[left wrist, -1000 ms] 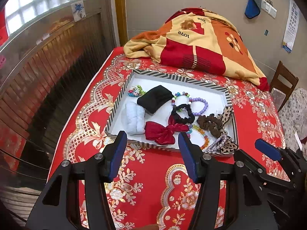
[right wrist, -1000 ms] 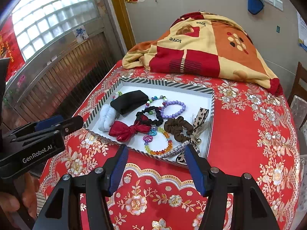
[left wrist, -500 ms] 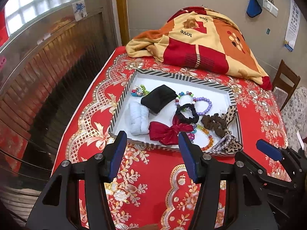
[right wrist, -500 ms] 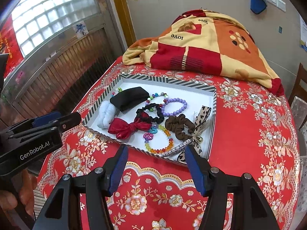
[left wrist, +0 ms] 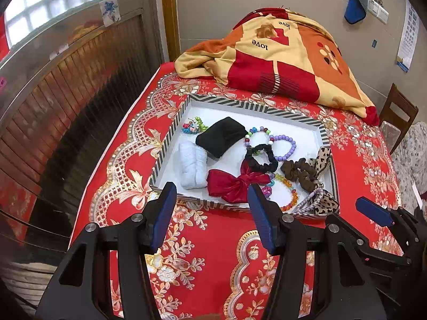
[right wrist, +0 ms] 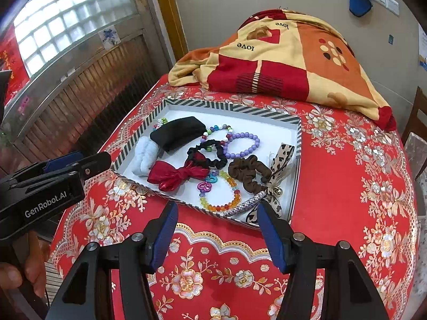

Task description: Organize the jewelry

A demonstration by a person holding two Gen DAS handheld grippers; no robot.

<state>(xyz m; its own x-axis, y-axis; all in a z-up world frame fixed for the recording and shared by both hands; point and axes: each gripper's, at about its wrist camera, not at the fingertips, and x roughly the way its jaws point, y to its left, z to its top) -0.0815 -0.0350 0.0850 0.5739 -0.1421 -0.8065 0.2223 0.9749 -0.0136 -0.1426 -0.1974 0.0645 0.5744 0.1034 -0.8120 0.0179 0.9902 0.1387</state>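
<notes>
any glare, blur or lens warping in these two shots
Left wrist view: sharp, strong fisheye bend along the wooden railing, glass-block window blown out, tray evenly lit. Right wrist view: also sharp, table edge curves hard at right, window overexposed, sheen on the red bow; dark vignette in the corners of both.

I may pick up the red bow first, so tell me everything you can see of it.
The red bow is shiny, satin-like cloth, two puffed loops pinched at a knotted middle, with a darker red tail running up under the black scrunchie. It lies flat near the front edge of the striped tray, beside the white fluffy band. Its right loop reaches the beaded bracelet. No gripper touches it.
</notes>
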